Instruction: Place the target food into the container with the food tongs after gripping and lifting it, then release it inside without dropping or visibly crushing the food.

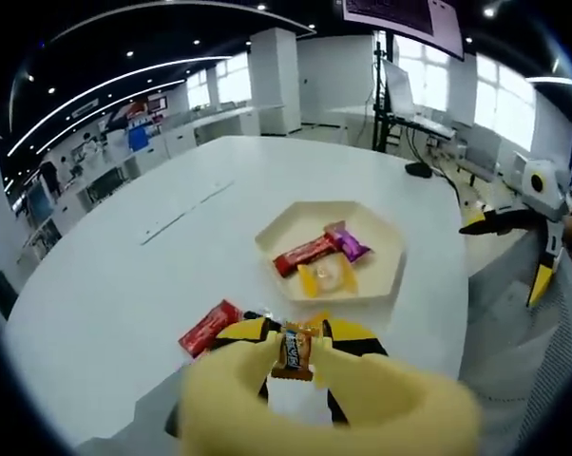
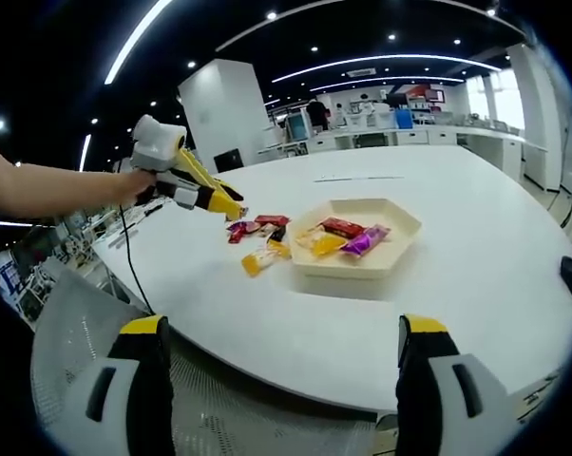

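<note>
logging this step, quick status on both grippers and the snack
Left gripper shut on orange snack, low over the table. Right gripper open, back off the table edge. Tray holds three snacks; path clear.

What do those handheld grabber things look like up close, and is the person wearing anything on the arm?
Each is a two-jaw tool. The right gripper has pale grey jaws with black inner faces, yellow tips and dark slots. The left gripper has yellow and black jaws on a white body. In its own view, the left gripper looks soft yellow up close, with black behind. The person's forearm is bare; no sleeve is visible.
</note>
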`<state>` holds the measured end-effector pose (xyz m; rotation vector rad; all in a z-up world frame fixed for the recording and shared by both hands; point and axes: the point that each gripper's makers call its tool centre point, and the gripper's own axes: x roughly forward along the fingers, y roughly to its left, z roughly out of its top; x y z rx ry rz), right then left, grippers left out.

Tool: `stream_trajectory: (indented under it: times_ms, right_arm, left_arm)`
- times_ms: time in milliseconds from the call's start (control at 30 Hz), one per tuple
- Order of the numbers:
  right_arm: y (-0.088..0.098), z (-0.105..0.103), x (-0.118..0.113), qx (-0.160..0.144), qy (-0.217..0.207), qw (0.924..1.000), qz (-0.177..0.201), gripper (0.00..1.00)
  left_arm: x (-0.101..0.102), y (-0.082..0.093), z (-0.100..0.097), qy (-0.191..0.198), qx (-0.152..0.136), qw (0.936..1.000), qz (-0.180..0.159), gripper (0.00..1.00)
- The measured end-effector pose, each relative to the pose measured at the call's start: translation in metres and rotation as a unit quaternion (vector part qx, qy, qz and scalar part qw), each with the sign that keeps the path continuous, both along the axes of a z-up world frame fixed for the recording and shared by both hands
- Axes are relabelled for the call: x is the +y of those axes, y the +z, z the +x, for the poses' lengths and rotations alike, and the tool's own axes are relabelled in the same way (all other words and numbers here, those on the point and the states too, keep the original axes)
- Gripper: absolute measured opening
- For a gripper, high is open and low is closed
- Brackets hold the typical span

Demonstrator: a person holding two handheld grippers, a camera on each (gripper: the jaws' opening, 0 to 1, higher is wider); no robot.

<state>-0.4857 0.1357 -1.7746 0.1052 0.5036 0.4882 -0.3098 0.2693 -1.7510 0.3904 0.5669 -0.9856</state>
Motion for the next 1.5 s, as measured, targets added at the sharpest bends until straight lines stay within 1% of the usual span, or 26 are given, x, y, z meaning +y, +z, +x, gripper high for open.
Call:
stream_trajectory:
  times_ms: [200,667,933,1200,1500]
  right_arm:
    - [0.0,0.0,0.001,-0.001,0.001,1.0,0.002,0.99]
    - [0.001,0.0,0.001,-0.003,0.001,1.0,0.002,0.99]
    - [0.001,0.0,0.001,-0.005,0.002,1.0,0.004,0.99]
    - [0.002,0.0,0.002,-0.006,0.003,1.0,0.006,0.99]
    - [0.002,0.001,0.002,-0.007,0.002,0.9999,0.007,0.99]
  left_arm:
    - [-0.016,0.004,0.002,-0.01,-0.003,0.9999,0.0,0.19]
    - [-0.049,0.004,0.007,-0.033,-0.004,0.9995,-0.001,0.19]
    - [-0.074,0.006,0.01,-0.05,-0.005,0.9987,0.0,0.19]
    - [-0.099,0.011,0.008,-0.073,-0.008,0.9973,-0.002,0.19]
    - [-0.116,0.019,0.012,-0.08,-0.01,0.9967,-0.005,0.19]
